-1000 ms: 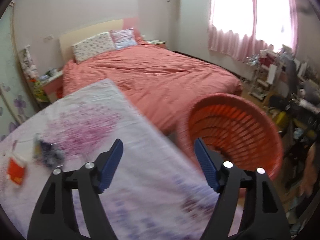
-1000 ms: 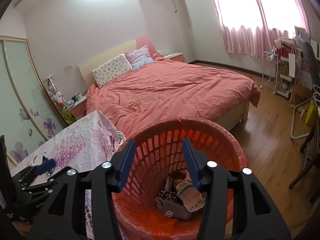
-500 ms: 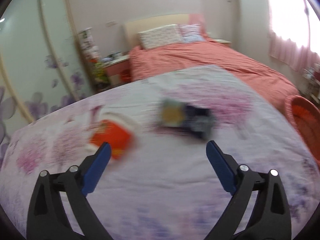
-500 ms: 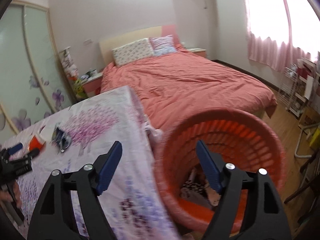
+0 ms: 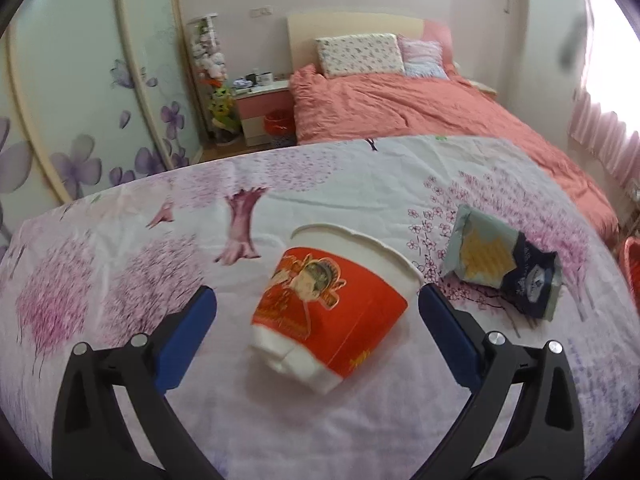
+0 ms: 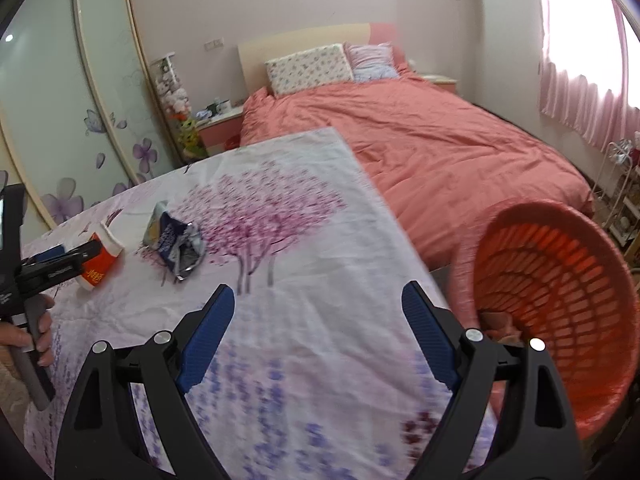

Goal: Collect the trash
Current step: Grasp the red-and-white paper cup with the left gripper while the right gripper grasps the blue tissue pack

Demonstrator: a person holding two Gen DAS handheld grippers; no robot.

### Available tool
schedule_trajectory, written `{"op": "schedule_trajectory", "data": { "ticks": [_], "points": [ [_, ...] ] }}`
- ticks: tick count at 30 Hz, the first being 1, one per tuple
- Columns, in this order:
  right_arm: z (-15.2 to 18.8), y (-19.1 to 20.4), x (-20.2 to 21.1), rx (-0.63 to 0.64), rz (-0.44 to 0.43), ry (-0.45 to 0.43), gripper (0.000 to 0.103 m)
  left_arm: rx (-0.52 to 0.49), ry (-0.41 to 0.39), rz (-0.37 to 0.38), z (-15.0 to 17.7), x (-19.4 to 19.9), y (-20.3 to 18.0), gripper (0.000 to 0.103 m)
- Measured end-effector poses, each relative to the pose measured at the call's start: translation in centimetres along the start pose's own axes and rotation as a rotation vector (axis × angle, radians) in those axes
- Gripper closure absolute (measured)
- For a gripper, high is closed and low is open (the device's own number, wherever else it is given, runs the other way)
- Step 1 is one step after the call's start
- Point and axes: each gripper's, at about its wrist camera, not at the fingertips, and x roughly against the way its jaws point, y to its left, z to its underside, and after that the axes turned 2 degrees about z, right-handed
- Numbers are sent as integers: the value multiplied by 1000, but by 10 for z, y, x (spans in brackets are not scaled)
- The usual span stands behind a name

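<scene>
A red-and-white paper noodle cup (image 5: 328,312) lies tilted on the flowered tablecloth (image 5: 120,280). My left gripper (image 5: 316,292) straddles it; its jaws are opening and the blue pads stand clear of the cup's sides. A crumpled grey-blue snack bag (image 5: 500,268) lies to the cup's right. In the right wrist view the cup (image 6: 98,268), the bag (image 6: 172,240) and the left gripper (image 6: 78,250) sit far left. My right gripper (image 6: 319,290) hovers over the cloth's near edge, jaws opening, nothing between them. The orange slotted basket (image 6: 560,300) stands at its right.
A bed with a salmon cover (image 6: 420,140) lies beyond the table. A nightstand (image 5: 264,112) and sliding wardrobe doors (image 6: 60,120) line the left wall. A wire rack (image 6: 624,200) stands by the pink curtains. A hand (image 6: 36,332) holds the left gripper's handle.
Both grippers swung left from the basket to the table and opened wider. The left one now has the cup between its fingers; the basket slid to the right edge of the right view.
</scene>
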Motion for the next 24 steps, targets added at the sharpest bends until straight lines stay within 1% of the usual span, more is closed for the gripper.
{"op": "schedule_trajectory", "data": {
  "ticks": [3, 8, 10, 13, 18, 24],
  "points": [
    [0, 12, -8, 8, -17, 16, 18, -35, 23, -9, -2, -15, -3, 4],
    [1, 22, -14, 12, -37, 30, 18, -27, 58, 5, -5, -33, -2, 4],
    [1, 24, -15, 11, -41, 34, 18, -6, 74, 23, -5, -37, 0, 10],
    [2, 26, -16, 13, -44, 39, 18, 12, 73, 28, -5, -37, 3, 18],
    [3, 28, -17, 16, -45, 45, 18, 50, 69, 21, -3, -35, 6, 20],
    [3, 34, -15, 24, -57, 45, 18, 61, 68, -1, 9, -13, 26, 20]
  ]
}}
